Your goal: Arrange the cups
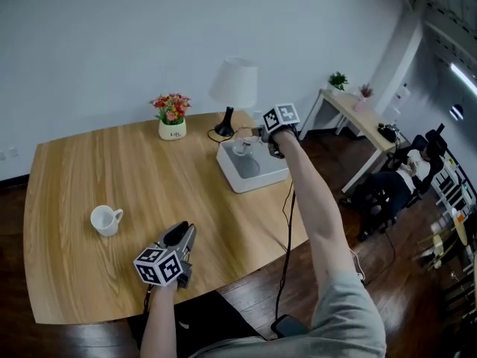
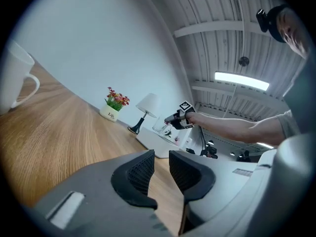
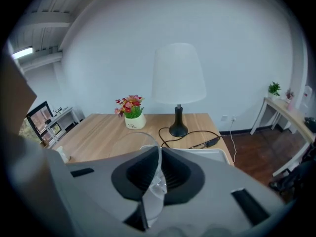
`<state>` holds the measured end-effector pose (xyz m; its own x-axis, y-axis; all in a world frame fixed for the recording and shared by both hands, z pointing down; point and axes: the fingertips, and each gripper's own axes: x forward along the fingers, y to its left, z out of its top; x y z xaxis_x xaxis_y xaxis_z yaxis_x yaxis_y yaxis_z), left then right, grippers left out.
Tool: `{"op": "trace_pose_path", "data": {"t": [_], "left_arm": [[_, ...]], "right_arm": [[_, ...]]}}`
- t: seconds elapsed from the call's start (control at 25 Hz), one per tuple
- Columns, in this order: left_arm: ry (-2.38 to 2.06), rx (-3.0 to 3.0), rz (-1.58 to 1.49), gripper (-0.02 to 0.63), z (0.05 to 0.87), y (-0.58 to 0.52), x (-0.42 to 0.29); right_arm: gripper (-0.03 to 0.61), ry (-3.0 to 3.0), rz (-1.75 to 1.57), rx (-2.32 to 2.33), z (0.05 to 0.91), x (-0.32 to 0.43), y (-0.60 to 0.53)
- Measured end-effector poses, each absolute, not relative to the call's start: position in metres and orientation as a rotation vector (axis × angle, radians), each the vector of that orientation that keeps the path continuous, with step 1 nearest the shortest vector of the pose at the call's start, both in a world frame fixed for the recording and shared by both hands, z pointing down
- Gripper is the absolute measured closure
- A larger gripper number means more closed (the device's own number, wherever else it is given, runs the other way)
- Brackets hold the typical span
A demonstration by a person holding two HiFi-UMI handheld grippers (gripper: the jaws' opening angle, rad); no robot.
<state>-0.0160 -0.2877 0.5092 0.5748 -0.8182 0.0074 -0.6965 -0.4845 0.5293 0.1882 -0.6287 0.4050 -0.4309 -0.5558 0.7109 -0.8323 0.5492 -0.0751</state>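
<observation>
Jaws of my right gripper point(image 3: 159, 152) pinch the glass's point(image 3: 154, 189) wall over the tray point(image 1: 250, 186); I'd carry it upright, grip steady. Left gripper's point(image 2: 161, 158) stand slightly apart, empty; mug point(image 1: 106, 219) sits on the table point(image 1: 74, 170).

We see a plain white wall point(image 1: 112, 43) beyond the right gripper point(image 1: 262, 136). Just ahead of that gripper stands a white-shaded lamp point(image 3: 178, 75) on a black stem, its black cable point(image 3: 190, 131) lying across the pale wooden surface point(image 1: 82, 177). Ahead and to the gripper's left sits a small white pot of red flowers point(image 3: 132, 117). Well off to its right, a narrow side table point(image 1: 365, 121) holds two small plants above a dark wooden floor point(image 1: 406, 274). High over the gripper, a strip light point(image 2: 242, 80) glows under a white beamed ceiling point(image 2: 212, 14).
</observation>
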Motion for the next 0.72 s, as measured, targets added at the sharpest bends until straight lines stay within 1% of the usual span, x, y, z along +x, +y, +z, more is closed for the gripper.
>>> {"op": "trace_pose_path", "data": {"t": [0.24,0.6,0.72], "left_arm": [[-1.201,2.317,-0.355,0.525,0.508,-0.287,-0.019],[-1.201,2.315,-0.36,0.525,0.507,-0.287,-0.019],[-1.201,2.315,-0.356,0.525,0.508,-0.287,-0.018]], "right_arm": [[0.551,-2.111,0.562,1.114,0.412,0.175,-0.645],[0.551,-2.032,0.604,1.121,0.427,0.18,-0.657],[0.525,-2.051,0.569,1.135,0.428,0.179,-0.658]]}}
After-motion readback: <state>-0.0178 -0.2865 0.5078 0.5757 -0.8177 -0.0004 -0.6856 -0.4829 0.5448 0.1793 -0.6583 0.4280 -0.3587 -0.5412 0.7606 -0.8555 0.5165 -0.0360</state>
